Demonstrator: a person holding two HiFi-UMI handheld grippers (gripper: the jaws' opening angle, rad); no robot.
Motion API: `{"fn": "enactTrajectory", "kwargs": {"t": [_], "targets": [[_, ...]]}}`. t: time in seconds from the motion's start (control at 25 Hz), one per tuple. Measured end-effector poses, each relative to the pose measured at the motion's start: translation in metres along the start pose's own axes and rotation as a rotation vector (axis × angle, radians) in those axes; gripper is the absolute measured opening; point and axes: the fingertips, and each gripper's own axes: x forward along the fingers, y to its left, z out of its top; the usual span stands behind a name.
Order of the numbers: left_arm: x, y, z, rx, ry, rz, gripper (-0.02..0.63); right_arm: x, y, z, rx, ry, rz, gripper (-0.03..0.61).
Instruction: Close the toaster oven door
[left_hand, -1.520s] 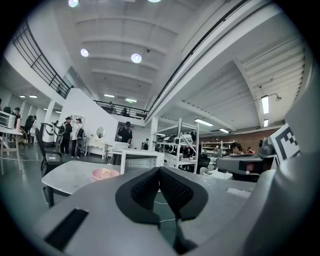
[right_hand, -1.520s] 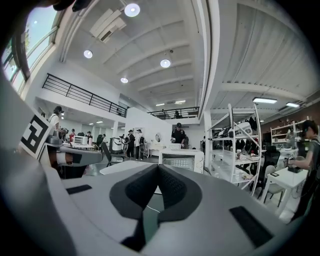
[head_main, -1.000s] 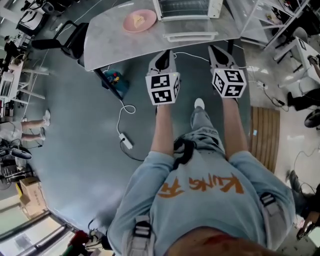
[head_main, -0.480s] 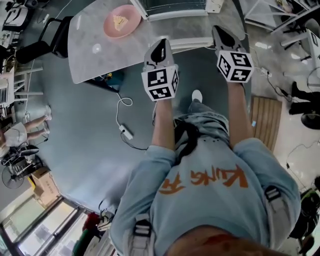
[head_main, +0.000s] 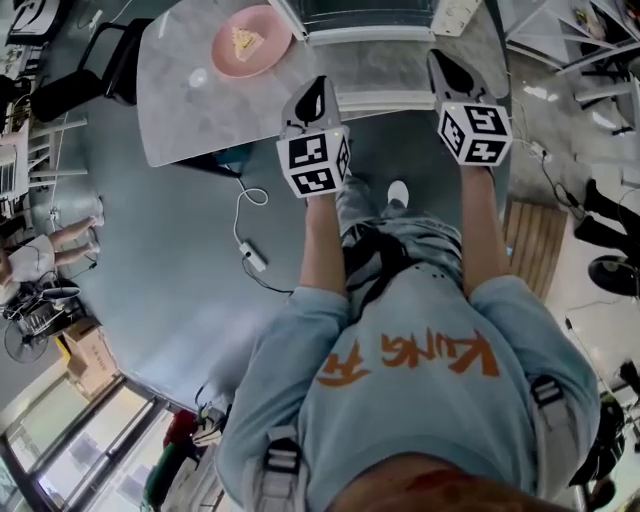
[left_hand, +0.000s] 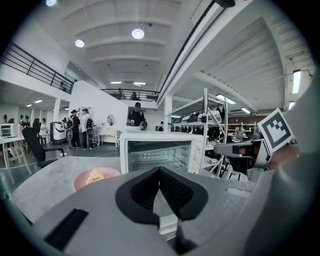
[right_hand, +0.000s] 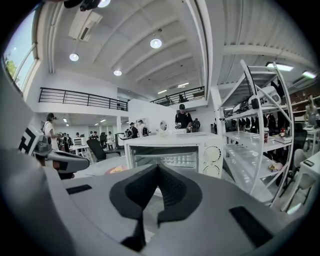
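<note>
The white toaster oven (head_main: 368, 14) stands at the far edge of the grey marble table (head_main: 190, 110), its door (head_main: 388, 97) folded down and open toward me. In the left gripper view the oven (left_hand: 160, 150) shows its bare wire racks. My left gripper (head_main: 317, 92) is shut and empty, its tip over the table's near edge, left of the door. The right gripper (head_main: 446, 64), also shut and empty, hovers at the door's right end. The right gripper view faces the oven (right_hand: 172, 154) straight on, past its own closed right gripper (right_hand: 158, 171).
A pink plate (head_main: 250, 42) with a slice of food sits on the table, left of the oven. A black chair (head_main: 90, 85) stands at the table's left. A cable and power strip (head_main: 250, 262) lie on the floor. White shelving (right_hand: 260, 135) rises right of the oven.
Both grippers have come forward and up to the table's near edge, beside the open door. They stayed shut. The table and plate have slid lower in the head view.
</note>
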Motion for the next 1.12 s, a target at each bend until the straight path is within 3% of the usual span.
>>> {"fn": "enactTrajectory", "kwargs": {"t": [0.32,0.6,0.8,0.92,1.12], "targets": [[0.015,-0.011,-0.022,0.100,0.068,-0.041,0.003,0.012,0.005,-0.027,-0.023,0.059,0.051,-0.002],[0.031,-0.028,-0.076,0.194,0.231,-0.140,0.003,0.014,0.011,-0.066,-0.044,0.135,0.123,-0.002],[0.033,-0.032,-0.124,0.276,0.409,-0.159,0.003,0.010,0.021,-0.099,-0.125,0.233,0.180,-0.002],[0.033,-0.033,-0.147,0.300,0.475,-0.171,0.003,0.006,0.030,-0.119,-0.189,0.295,0.214,-0.002],[0.033,-0.028,-0.169,0.384,0.549,-0.169,0.003,-0.002,0.062,-0.149,-0.406,0.417,0.394,-0.002]]}}
